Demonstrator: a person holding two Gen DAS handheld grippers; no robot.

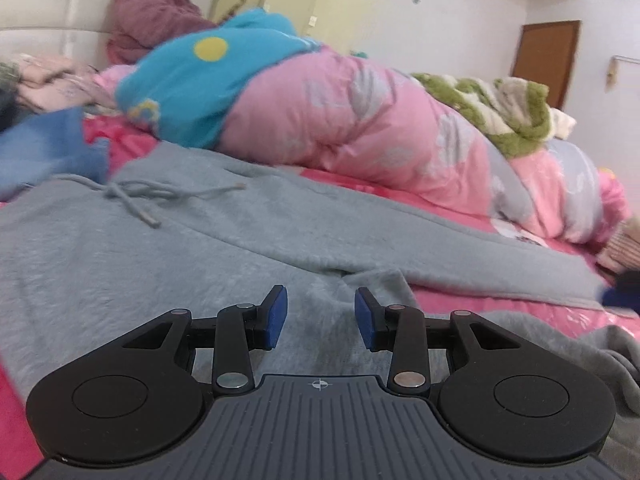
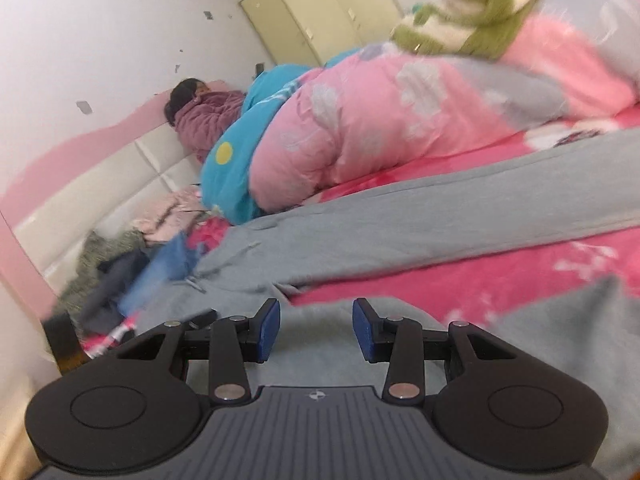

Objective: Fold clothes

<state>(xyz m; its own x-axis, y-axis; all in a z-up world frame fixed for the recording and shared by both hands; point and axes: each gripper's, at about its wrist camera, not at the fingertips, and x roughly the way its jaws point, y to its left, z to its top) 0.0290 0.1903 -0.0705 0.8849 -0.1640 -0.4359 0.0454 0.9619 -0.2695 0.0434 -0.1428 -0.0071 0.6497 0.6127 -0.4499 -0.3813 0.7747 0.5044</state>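
Left gripper (image 1: 320, 316): fingers apart, grasping nothing, low over the grey sweatpants (image 1: 200, 248).
Right gripper (image 2: 316, 330): fingers apart, empty, above grey cloth.
Sweatpants: spread flat on the pink bedsheet (image 2: 500, 276), near the pink quilt (image 1: 360, 120).

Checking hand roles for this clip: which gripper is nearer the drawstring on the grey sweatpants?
Left. The left gripper sits over the grey sweatpants just below the drawstring. The right gripper is farther down, by the legs, with the drawstring off to its left.
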